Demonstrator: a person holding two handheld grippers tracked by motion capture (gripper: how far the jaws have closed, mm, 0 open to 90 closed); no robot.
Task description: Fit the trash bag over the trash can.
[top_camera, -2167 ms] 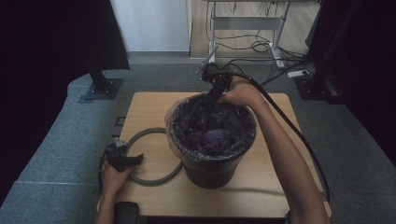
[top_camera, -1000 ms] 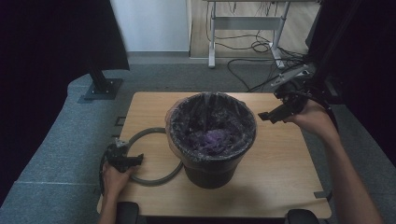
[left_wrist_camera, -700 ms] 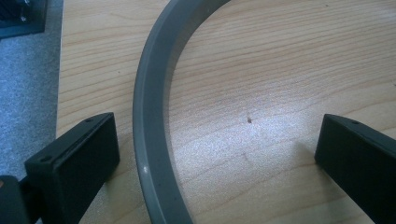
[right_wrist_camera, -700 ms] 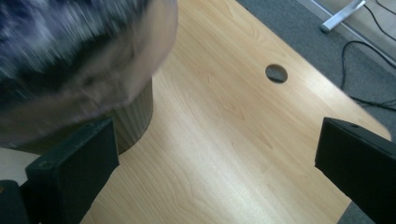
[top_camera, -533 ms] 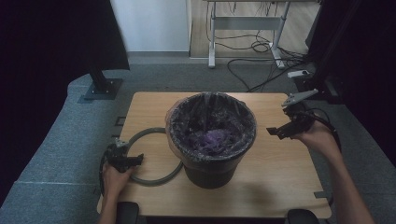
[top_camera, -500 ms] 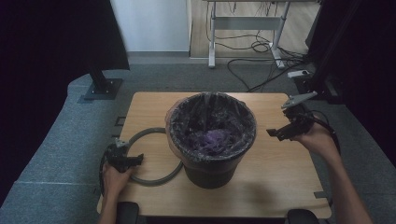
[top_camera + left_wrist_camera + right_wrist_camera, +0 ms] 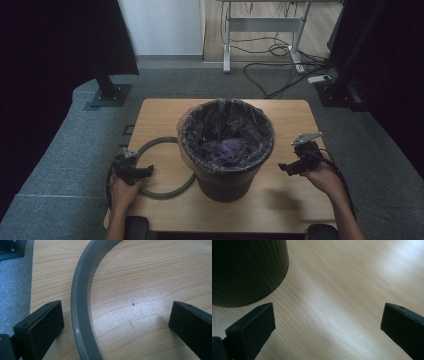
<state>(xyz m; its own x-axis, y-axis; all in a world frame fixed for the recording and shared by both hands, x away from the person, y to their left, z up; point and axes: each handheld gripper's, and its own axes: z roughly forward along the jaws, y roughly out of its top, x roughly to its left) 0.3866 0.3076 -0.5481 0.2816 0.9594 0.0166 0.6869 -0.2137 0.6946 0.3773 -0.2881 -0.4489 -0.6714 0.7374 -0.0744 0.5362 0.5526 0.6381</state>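
Note:
A dark ribbed bin (image 7: 227, 150) lined with a black plastic bag stands mid-table, with crumpled purple material (image 7: 231, 148) at its bottom. Its side wall fills the upper left of the right gripper view (image 7: 247, 270). A grey ring (image 7: 165, 167) lies flat on the table left of the bin. My left gripper (image 7: 142, 172) rests at the ring's left arc, open, its jaws straddling the grey band (image 7: 81, 312) without touching it. My right gripper (image 7: 287, 167) hovers low over bare wood right of the bin, open and holding nothing.
The wooden table (image 7: 295, 120) has free surface behind and to the right of the bin. Grey carpet surrounds it. A desk frame and loose cables (image 7: 272, 50) lie on the floor beyond, and a black stand base (image 7: 107, 95) sits at the far left.
My right gripper left the bin's rim, swung out to the right and came down toward the near right side of the table. The left gripper stayed at the ring.

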